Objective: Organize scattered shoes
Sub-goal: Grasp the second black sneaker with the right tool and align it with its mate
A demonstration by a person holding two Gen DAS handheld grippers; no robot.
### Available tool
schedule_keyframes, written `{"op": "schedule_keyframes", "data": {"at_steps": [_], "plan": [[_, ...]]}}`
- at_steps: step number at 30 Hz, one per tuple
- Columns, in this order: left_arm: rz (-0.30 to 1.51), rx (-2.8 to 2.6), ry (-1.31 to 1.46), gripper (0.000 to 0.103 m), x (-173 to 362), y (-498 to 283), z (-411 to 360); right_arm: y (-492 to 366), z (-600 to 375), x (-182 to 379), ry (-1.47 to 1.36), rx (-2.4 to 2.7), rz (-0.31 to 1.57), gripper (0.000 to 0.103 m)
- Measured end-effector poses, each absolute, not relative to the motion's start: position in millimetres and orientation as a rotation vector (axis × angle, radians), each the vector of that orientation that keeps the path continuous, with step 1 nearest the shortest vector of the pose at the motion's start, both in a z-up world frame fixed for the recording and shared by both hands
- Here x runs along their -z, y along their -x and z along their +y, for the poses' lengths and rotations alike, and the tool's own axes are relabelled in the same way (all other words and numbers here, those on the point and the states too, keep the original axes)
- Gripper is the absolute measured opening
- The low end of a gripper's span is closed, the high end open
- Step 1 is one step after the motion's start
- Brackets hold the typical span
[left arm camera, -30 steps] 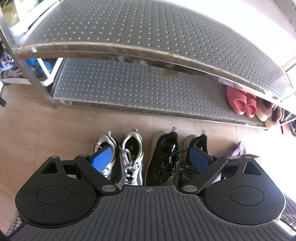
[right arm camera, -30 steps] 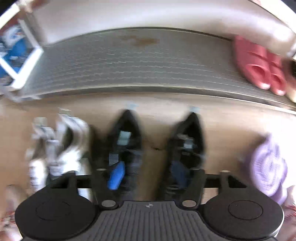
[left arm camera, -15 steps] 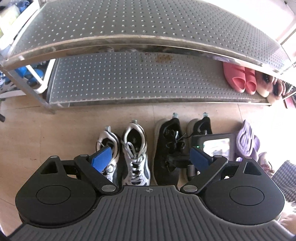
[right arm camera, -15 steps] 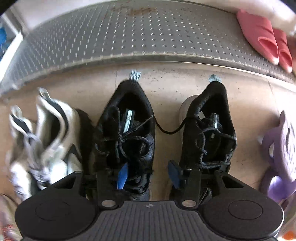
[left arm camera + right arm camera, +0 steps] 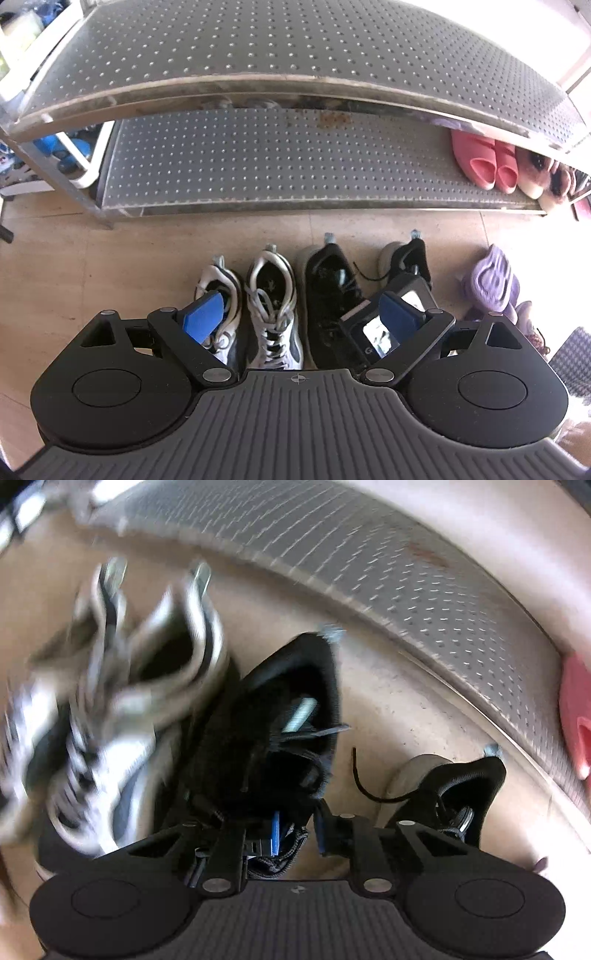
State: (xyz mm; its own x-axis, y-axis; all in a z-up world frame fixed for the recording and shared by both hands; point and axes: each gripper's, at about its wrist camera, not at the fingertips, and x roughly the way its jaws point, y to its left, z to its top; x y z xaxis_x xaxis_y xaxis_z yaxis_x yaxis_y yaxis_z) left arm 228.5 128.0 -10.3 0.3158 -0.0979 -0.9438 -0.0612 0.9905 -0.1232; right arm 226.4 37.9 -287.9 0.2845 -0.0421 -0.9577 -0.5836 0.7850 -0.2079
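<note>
- Shoes stand in a row on the floor (image 5: 110,266) before the shoe rack (image 5: 280,173): a white pair (image 5: 271,291), then a black pair.
- Right hand-held gripper (image 5: 297,834) is clenched on the inner side wall of the left black sneaker (image 5: 273,716), which looks tilted; that view is blurred.
- The other black sneaker (image 5: 461,786) sits apart, a loose lace between them.
- Left hand-held gripper (image 5: 299,317) hangs released above the row.
- Pink slippers (image 5: 484,162) rest on the rack's lower shelf.
</note>
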Motion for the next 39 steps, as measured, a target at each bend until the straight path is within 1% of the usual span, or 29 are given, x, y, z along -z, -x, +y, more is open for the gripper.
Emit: {"op": "schedule_keyframes", "data": {"at_steps": [2, 3, 4, 7, 8, 11, 14, 17, 24, 26, 28, 29, 32, 34, 36, 39], "plan": [[1.252, 0.016, 0.140, 0.095, 12, -230, 127, -235, 36, 280, 0.570, -0.361, 1.248, 0.052], [1.253, 0.012, 0.137, 0.095, 12, -231, 126, -240, 31, 270, 0.522, -0.343, 1.257, 0.058], [1.254, 0.008, 0.134, 0.095, 13, -232, 126, -246, 26, 261, 0.473, -0.325, 1.266, 0.062], [1.256, -0.005, 0.126, 0.095, 15, -235, 124, -254, 0, 225, 0.318, -0.269, 1.263, 0.065], [1.258, -0.003, 0.129, 0.095, 15, -235, 121, -256, -14, 213, 0.268, -0.232, 1.246, 0.071], [1.263, 0.012, 0.147, 0.095, 15, -235, 113, -260, -56, 192, 0.136, -0.099, 1.212, 0.083], [1.267, 0.043, 0.149, 0.095, 14, -233, 102, -259, -93, 198, -0.006, -0.007, 1.251, 0.083], [1.274, 0.063, 0.121, 0.095, 17, -234, 91, -252, -113, 220, -0.106, 0.046, 1.300, 0.083], [1.281, 0.057, 0.093, 0.095, 20, -239, 90, -258, -83, 271, 0.055, 0.011, 1.321, 0.084], [1.284, 0.056, 0.088, 0.095, 21, -239, 91, -259, -75, 285, 0.100, -0.004, 1.340, 0.077], [1.287, 0.056, 0.083, 0.095, 22, -238, 91, -257, -72, 283, 0.122, -0.009, 1.347, 0.074], [1.289, 0.056, 0.081, 0.095, 22, -238, 92, -257, -71, 282, 0.127, -0.009, 1.349, 0.069], [1.294, 0.055, 0.073, 0.095, 24, -237, 93, -254, -70, 273, 0.041, -0.106, 1.315, 0.066], [1.298, 0.054, 0.068, 0.095, 25, -237, 94, -249, -56, 271, 0.106, -0.185, 1.291, 0.066], [1.301, 0.054, 0.063, 0.095, 26, -236, 95, -247, -46, 272, 0.167, -0.207, 1.301, 0.073], [1.306, 0.050, 0.047, 0.095, 29, -236, 93, -250, -44, 261, 0.176, -0.188, 1.372, 0.071]]}}
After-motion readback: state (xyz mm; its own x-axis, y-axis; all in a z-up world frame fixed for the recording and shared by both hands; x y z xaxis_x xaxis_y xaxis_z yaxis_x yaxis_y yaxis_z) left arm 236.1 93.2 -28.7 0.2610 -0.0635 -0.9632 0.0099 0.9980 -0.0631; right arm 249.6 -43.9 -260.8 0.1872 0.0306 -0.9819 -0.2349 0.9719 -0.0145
